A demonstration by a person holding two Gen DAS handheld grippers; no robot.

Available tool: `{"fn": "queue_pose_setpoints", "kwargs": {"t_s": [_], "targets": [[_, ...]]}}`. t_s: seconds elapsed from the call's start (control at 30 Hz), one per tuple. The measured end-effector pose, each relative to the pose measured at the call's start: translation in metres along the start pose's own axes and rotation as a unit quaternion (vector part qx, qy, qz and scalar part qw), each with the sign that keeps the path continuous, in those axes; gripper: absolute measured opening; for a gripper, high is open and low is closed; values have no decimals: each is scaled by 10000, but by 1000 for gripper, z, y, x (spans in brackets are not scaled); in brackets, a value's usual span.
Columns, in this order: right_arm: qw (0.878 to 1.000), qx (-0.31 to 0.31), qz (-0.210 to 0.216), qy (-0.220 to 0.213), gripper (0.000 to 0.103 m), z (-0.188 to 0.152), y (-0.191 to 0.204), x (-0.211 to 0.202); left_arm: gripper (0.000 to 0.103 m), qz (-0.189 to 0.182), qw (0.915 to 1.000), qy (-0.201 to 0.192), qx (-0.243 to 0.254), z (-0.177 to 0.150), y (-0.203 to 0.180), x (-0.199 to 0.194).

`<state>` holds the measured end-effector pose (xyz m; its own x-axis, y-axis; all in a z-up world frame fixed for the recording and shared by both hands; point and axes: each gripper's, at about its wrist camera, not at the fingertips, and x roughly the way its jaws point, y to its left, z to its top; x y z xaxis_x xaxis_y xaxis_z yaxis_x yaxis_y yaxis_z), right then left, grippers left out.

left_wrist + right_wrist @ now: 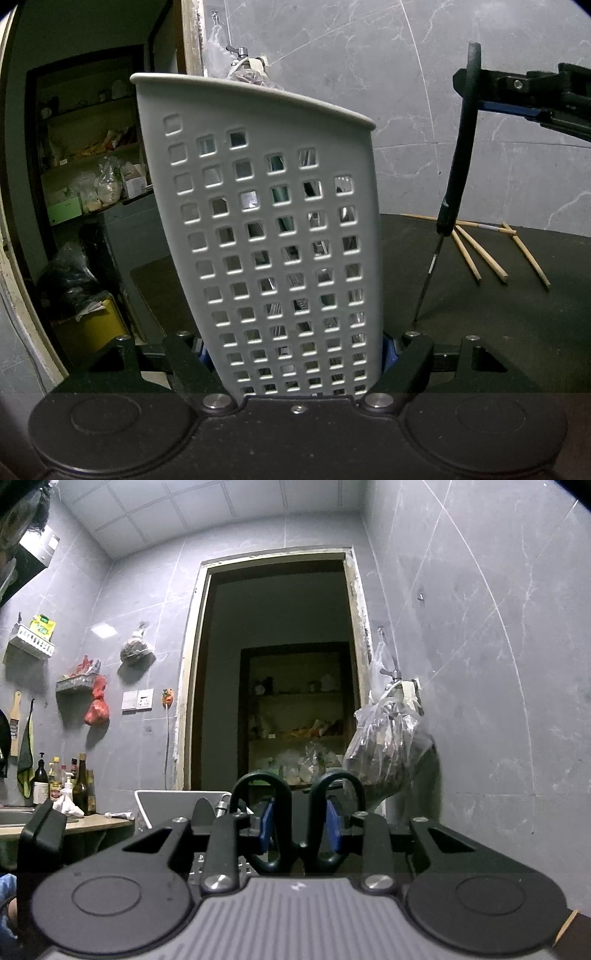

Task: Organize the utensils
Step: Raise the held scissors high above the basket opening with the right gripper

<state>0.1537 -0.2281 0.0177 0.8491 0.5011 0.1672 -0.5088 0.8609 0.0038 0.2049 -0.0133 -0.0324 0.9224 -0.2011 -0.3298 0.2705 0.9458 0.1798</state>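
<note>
A white perforated utensil holder fills the left wrist view, standing upright between the blue pads of my left gripper, which is shut on its lower part. Metal utensils show through its holes. Black-handled scissors hang at the right, blades pointing down toward the dark table, held from the top by my right gripper. In the right wrist view the two handle loops of the scissors sit between the blue pads of that gripper, which is shut on them. The holder's rim lies just beyond, to the left.
Several wooden chopsticks lie on the table behind the scissors. A marble wall is close at the right. A filled plastic bag hangs by a dark doorway with shelves. Bottles stand on a counter at the left.
</note>
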Motion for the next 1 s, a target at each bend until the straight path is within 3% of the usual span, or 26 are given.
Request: {"fn": "queue_pose_setpoints", "kwargs": {"t_s": [1.0], "targets": [[9996, 214, 162, 100, 32, 20, -7, 15, 78, -17, 10000, -15, -40, -1, 1, -2]]}}
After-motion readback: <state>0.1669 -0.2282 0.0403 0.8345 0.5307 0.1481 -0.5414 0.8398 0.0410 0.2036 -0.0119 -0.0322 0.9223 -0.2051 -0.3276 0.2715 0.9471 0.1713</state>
